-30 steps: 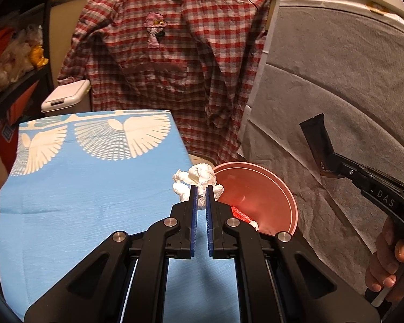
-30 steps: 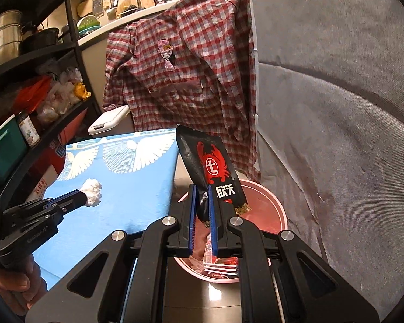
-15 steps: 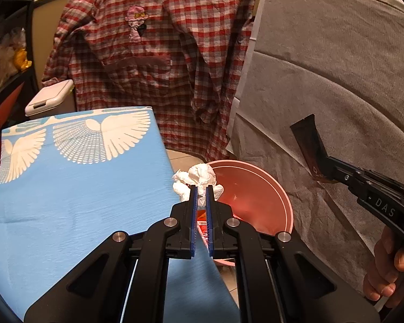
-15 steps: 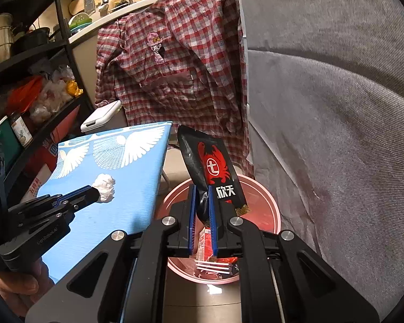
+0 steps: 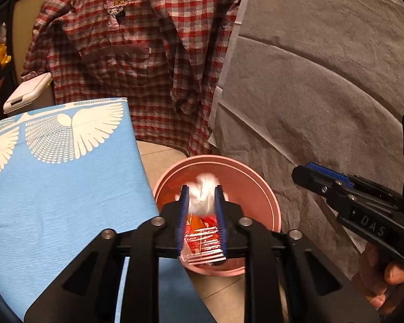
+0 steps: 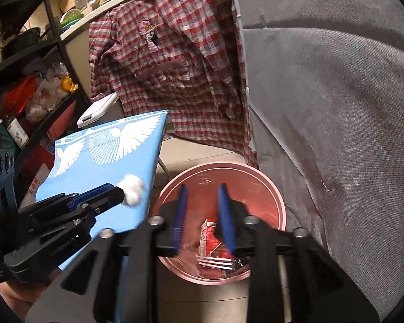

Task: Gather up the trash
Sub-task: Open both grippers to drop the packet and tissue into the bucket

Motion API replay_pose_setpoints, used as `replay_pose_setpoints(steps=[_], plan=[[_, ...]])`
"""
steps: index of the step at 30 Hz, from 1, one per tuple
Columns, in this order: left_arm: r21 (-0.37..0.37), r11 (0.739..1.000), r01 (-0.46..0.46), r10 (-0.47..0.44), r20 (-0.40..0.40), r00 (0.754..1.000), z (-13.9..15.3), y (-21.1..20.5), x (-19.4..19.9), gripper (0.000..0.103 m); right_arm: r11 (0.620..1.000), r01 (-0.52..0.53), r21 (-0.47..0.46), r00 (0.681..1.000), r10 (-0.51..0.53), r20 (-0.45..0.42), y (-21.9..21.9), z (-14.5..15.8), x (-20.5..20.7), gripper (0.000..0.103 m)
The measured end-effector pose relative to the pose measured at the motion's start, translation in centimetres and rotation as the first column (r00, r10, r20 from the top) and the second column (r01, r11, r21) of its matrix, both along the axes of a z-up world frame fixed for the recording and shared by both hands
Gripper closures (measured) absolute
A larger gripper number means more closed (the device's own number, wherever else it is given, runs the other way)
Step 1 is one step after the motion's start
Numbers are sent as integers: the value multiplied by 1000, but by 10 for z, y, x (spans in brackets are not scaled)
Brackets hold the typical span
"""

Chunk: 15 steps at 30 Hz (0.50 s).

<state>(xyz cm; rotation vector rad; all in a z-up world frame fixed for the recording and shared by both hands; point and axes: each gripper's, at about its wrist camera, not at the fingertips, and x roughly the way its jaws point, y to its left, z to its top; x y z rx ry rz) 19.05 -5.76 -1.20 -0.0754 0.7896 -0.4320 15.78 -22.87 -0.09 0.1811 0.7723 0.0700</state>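
Over the pink bin (image 5: pixel 269 196) on the floor, just right of the blue table (image 5: pixel 54 188), both tongs hang so their trash falls in. The left tongs (image 5: pixel 201 202) are opening, the crumpled tissue (image 5: pixel 203 193) loose between them; the right tongs (image 6: pixel 202 210) are opening with nothing between them, above wrappers (image 6: pixel 211 238) in the bin.

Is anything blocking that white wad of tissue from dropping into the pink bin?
Nothing visible is. The tissue wad sits between the left gripper's opening jaws, above the open pink bin. Only trash already lying at the bottom is below it. The right gripper, jaws also opening with nothing between them, is off to the side.
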Motion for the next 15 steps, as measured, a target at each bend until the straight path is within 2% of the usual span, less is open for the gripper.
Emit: replay_pose_setpoints(steps=[6,11,15], plan=[[-2,1000,-5,5,6,1000,4,7,-3,83,1000,10,4,1000,-10,6,-4,1,-1,72],[2,1000,-21,21,40,999,18,22,-18,83,1000,10,-9,999,-10,34,-3,9,-13,71],[0,999,-48,48,69,997,30,39,-36,83,999,2,-44,998,1,70,2,21,-34,62]])
